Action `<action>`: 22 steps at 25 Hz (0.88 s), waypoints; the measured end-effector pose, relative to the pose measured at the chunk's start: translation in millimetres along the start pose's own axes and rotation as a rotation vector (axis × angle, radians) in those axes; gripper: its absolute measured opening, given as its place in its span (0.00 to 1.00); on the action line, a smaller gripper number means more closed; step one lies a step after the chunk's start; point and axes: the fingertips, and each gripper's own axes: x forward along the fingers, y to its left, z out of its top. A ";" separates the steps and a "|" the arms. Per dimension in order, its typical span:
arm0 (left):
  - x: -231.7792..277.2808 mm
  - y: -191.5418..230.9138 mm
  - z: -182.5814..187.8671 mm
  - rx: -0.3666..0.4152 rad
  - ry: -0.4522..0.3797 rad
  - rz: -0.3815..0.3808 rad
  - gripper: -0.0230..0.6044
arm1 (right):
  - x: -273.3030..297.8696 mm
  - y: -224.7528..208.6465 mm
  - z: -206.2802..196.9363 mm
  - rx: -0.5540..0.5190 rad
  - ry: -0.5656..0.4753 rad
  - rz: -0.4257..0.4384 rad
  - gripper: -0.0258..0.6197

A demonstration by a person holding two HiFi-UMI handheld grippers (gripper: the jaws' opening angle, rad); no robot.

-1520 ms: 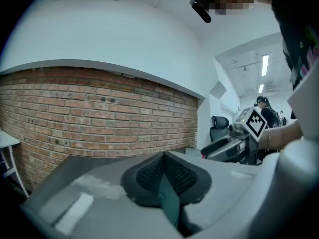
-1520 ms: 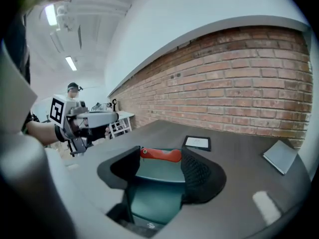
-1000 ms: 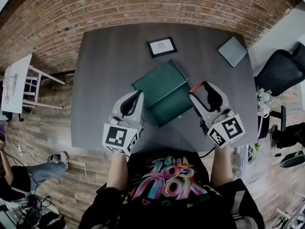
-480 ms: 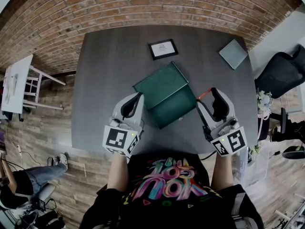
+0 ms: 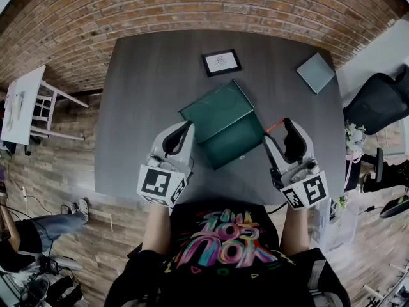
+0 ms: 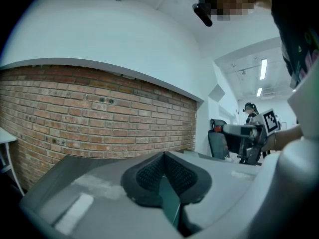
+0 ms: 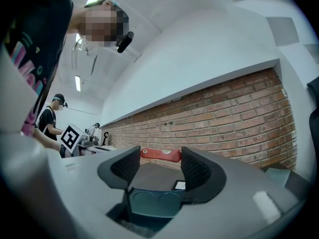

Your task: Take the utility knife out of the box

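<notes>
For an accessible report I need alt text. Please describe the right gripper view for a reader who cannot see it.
The right gripper holds a red utility knife crosswise between the tips of its two dark jaws, over a dark grey table. A long brick wall runs behind.

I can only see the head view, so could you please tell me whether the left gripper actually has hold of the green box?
Observer: Yes. In the left gripper view, the left gripper has its pads closed on a thin green edge of the box.
Operator: Thank you. Is the right gripper really gripping the knife?
Observer: Yes. In its own view, the right gripper holds the red utility knife crosswise between its jaw tips, with the jaws partly apart around it.
</notes>
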 end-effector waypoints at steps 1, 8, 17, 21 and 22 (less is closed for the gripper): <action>-0.3 -0.1 0.0 0.000 0.000 0.000 0.04 | 0.1 0.8 -0.4 0.002 0.000 0.003 0.44; -0.6 -2.0 0.3 0.001 0.005 0.002 0.04 | 2.1 3.1 -1.6 0.008 0.001 0.019 0.44; -3.1 -1.5 0.3 0.003 0.000 0.005 0.04 | 3.6 1.5 -7.0 -0.009 0.022 0.011 0.44; -3.1 0.9 0.6 -0.006 0.002 0.019 0.04 | 3.9 -0.2 -9.0 -0.003 0.026 0.001 0.44; -3.2 1.4 0.7 -0.007 0.002 0.019 0.04 | 4.0 -0.3 -9.3 -0.001 0.026 -0.001 0.44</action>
